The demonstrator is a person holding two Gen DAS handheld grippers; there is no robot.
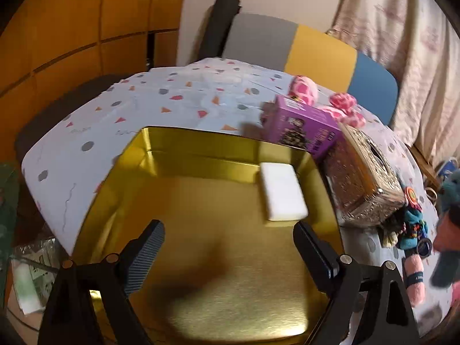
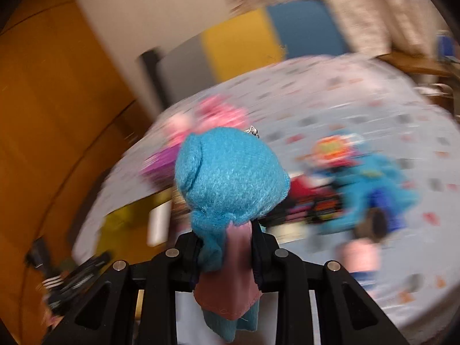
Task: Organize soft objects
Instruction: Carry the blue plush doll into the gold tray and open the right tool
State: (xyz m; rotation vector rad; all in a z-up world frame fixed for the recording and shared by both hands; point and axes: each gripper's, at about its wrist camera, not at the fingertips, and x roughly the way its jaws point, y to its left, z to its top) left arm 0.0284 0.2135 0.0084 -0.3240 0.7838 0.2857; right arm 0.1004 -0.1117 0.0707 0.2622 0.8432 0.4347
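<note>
In the left wrist view an open gold tin [image 1: 184, 155] sits on the patterned tablecloth with a white sponge [image 1: 283, 194] lying inside at its right. My left gripper [image 1: 230, 248] hovers over the tin, open and holding nothing. In the blurred right wrist view my right gripper [image 2: 227, 247] is shut on a blue plush toy [image 2: 230, 172] with a pink cloth part, lifted above the table. The tin [image 2: 126, 224] lies below it to the left. Another blue plush [image 2: 371, 189] and a pink spotted plush [image 1: 343, 105] lie on the table.
A purple box [image 1: 302, 128] leans on a glittery tissue box [image 1: 362, 184] at the tin's right edge. Small colourful plush toys [image 1: 411, 224] lie beyond them. Behind the table stand a grey, yellow and blue chair back [image 1: 319, 51], a curtain [image 1: 402, 28] and an orange wooden wall [image 1: 72, 28].
</note>
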